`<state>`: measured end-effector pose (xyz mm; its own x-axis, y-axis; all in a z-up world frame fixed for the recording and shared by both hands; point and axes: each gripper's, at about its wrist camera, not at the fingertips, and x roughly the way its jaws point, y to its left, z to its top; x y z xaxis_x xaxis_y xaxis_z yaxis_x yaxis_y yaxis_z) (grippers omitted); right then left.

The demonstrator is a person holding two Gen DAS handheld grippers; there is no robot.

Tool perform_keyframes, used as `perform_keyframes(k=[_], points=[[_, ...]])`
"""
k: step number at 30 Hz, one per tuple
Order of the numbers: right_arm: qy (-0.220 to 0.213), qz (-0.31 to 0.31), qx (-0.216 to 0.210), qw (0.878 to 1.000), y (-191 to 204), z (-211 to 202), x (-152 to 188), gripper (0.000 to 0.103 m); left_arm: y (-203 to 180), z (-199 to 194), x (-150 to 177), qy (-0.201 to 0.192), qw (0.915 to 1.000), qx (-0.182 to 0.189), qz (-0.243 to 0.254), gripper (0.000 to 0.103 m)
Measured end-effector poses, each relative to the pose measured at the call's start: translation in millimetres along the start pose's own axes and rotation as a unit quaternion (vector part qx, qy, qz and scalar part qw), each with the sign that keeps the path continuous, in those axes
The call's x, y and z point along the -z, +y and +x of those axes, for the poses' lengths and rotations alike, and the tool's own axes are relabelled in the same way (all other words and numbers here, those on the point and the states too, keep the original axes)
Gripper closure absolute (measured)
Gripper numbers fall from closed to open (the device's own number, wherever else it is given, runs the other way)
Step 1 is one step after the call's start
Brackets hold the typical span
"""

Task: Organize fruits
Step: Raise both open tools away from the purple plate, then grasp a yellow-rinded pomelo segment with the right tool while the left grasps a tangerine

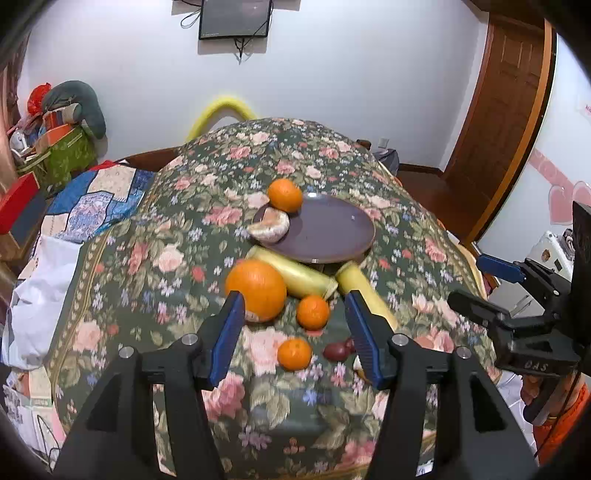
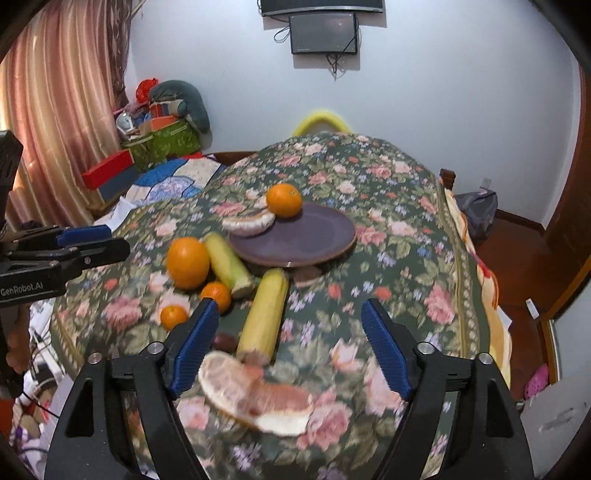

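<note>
This is a bedroom in a home. A bed under a floral bedspread fills the middle, with a patchwork quilt beside it. A pink curtain hangs at the left, a small screen is mounted on the white wall, a wooden door stands at the right, and boxes and bags are piled in the corner
</note>
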<state>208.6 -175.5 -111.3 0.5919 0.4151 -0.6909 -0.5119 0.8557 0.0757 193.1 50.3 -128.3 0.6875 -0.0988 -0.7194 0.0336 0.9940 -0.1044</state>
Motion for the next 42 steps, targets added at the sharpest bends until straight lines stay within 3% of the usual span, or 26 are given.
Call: perform_keyframes(k=[13, 18, 23, 32, 37, 42], points=[[0.093, 0.002, -0.04, 0.995, 23.3, 43.6, 49.4, 0.02, 11.9, 18.3, 42.0, 0.049, 0.9987, -0.005, -0.013, 0.046], [0.117, -0.009, -0.03, 0.993, 25.9, 56.7, 60.0, 0.019, 16.8, 31.3, 50.0, 0.068, 0.9974, -0.002, -0.024, 0.046], [0.107, 0.001, -0.042, 0.993, 15.3, 56.8, 61.8, 0.017, 17.4, 41.8, 54.3, 0.081, 0.9964, -0.001, -0.024, 0.046], [0.093, 0.016, 0.015, 0.995, -6.8, 59.7, 59.6, 0.017, 13.6, 54.6, 57.1, 0.092, 0.9956, 0.003, -0.018, 0.046], [0.096, 0.026, 0.005, 0.995, -16.1, 62.1, 56.6, 0.016, 10.1, 62.4, 58.0, 0.097, 0.9951, 0.011, -0.015, 0.047], [0.119, -0.019, -0.003, 0.993, -10.2, 62.6, 55.7, 0.016, 7.3, 68.6, 58.2, 0.102, 0.9945, 0.024, -0.007, 0.062]])
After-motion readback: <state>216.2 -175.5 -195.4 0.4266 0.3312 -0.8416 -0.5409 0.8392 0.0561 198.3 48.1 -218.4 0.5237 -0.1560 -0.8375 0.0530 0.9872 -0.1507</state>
